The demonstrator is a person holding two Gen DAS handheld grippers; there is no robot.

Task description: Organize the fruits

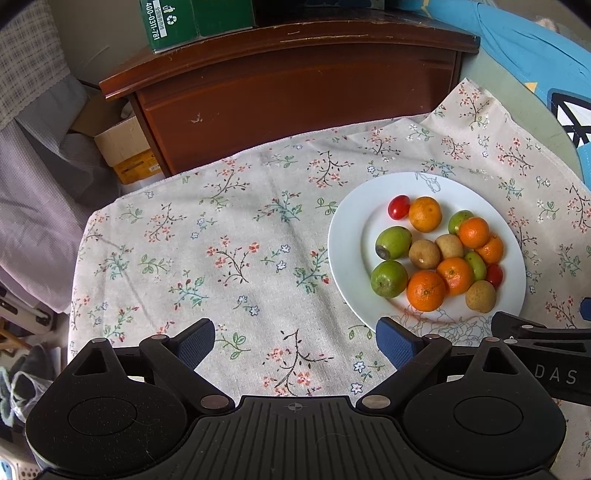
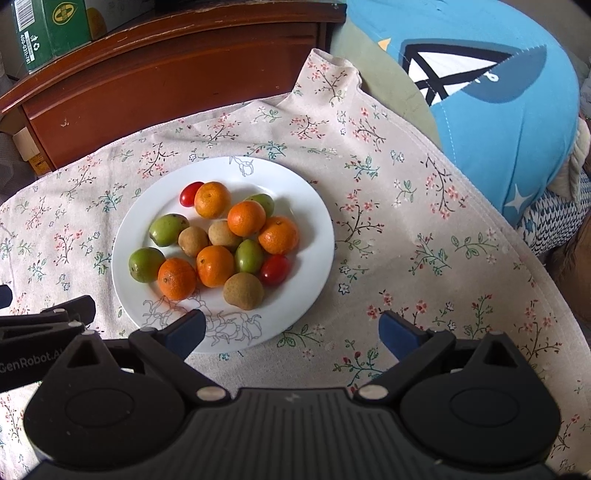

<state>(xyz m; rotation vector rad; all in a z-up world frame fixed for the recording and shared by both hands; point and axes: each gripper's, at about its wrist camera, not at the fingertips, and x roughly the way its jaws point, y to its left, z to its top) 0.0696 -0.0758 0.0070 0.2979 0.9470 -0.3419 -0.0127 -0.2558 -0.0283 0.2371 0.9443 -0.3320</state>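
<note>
A white plate (image 1: 351, 236) (image 2: 310, 206) on a floral cloth holds a pile of small fruit: several oranges (image 1: 425, 290) (image 2: 215, 266), green fruits (image 1: 388, 278) (image 2: 146, 264), brown round fruits (image 1: 424, 253) (image 2: 243, 290) and two red cherry tomatoes (image 1: 398, 206) (image 2: 274, 269). My left gripper (image 1: 295, 341) is open and empty, above the cloth left of the plate. My right gripper (image 2: 291, 330) is open and empty, over the plate's near right rim.
A dark wooden cabinet (image 1: 295, 92) (image 2: 166, 74) stands behind the cloth-covered table (image 1: 221, 258), with a green box (image 1: 173, 22) on top. A blue cushion (image 2: 498, 92) lies at the right. Cardboard boxes (image 1: 122, 147) and fabric sit on the left.
</note>
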